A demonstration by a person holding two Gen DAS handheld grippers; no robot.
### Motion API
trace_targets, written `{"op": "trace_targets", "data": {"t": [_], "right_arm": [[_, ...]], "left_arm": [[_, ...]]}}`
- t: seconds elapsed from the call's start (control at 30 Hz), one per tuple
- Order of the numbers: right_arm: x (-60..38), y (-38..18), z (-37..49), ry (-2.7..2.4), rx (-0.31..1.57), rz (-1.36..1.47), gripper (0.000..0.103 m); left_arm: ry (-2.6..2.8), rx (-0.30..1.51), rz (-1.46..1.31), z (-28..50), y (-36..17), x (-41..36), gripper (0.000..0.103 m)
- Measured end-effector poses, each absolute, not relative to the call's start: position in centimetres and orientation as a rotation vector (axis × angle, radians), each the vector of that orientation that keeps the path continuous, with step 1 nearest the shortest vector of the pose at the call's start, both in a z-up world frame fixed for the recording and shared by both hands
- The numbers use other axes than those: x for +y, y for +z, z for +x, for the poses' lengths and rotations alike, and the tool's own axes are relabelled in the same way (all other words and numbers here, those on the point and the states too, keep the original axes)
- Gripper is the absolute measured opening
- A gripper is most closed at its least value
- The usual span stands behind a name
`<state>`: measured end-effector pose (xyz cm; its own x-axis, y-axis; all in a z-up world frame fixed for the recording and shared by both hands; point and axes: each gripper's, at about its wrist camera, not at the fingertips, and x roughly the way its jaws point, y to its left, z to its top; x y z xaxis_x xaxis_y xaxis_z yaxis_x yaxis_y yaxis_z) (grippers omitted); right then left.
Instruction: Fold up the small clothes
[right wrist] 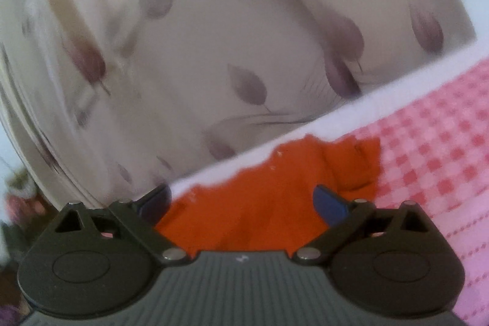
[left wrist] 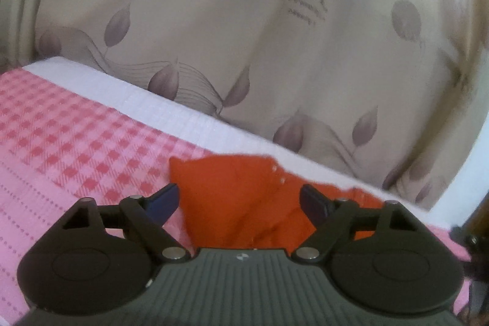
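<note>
Orange garment (left wrist: 244, 197) lies crumpled at lower center of both wrist views, on a pink checked cloth (left wrist: 76, 142) w/ white border, near its far edge. Left claw (left wrist: 241, 200) and right claw (right wrist: 243, 202) both spread wide, released, fingers either side of the fabric. Leaf-print curtain (left wrist: 244, 35) fills upper frame.

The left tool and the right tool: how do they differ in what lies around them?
The left tool has pink checked cloth on its left; the right tool has it on its right. The left view is sharper; the right is blurred. Both stand open over the orange garment.
</note>
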<state>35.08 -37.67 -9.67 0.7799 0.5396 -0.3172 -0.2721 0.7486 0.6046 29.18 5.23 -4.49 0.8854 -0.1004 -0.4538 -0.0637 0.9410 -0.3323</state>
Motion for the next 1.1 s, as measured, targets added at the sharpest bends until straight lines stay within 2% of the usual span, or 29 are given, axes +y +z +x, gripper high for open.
{"op": "trace_targets", "data": {"t": [0.1,0.2,0.27,0.33,0.43,0.53,0.67,0.77,0.83,0.9,1.1], "right_arm": [[-36.6,-10.2,35.5,0.43,0.523,0.484,0.1],[-36.9,-10.9,35.5,0.437,0.528,0.511,0.1],[-37.1,-11.3,35.6,0.44,0.537,0.537,0.1],[-37.3,-11.4,35.8,0.432,0.536,0.559,0.099],[-37.3,-11.4,35.8,0.428,0.54,0.561,0.099],[-36.7,-11.3,35.7,0.426,0.543,0.528,0.1],[-36.8,-11.3,35.6,0.428,0.541,0.535,0.1],[-37.1,-11.4,35.6,0.427,0.537,0.56,0.1],[-37.1,-11.4,35.6,0.424,0.536,0.557,0.1],[-37.0,-11.4,35.5,0.422,0.534,0.541,0.1],[-36.5,-11.3,35.6,0.406,0.538,0.492,0.1]], "left_arm": [[-0.057,0.471,-0.176,29.1,-4.2,3.2,0.081],[-0.047,0.479,0.055,30.3,-4.4,0.3,0.08],[-0.032,0.511,0.103,31.7,-5.0,-0.2,0.079],[0.019,0.57,0.086,33.5,-5.7,0.5,0.075],[0.108,0.643,-0.053,35.8,-6.1,3.5,0.075],[0.295,0.637,-0.214,36.2,-5.8,8.0,0.069],[0.35,0.641,-0.309,34.7,-5.8,11.9,0.069],[0.269,0.602,-0.307,32.5,-5.6,12.4,0.077],[0.186,0.592,-0.327,31.5,-5.6,12.2,0.095],[0.097,0.584,-0.371,30.6,-5.8,12.1,0.101],[-0.11,0.66,-0.491,32.0,-7.6,12.6,0.103]]}}
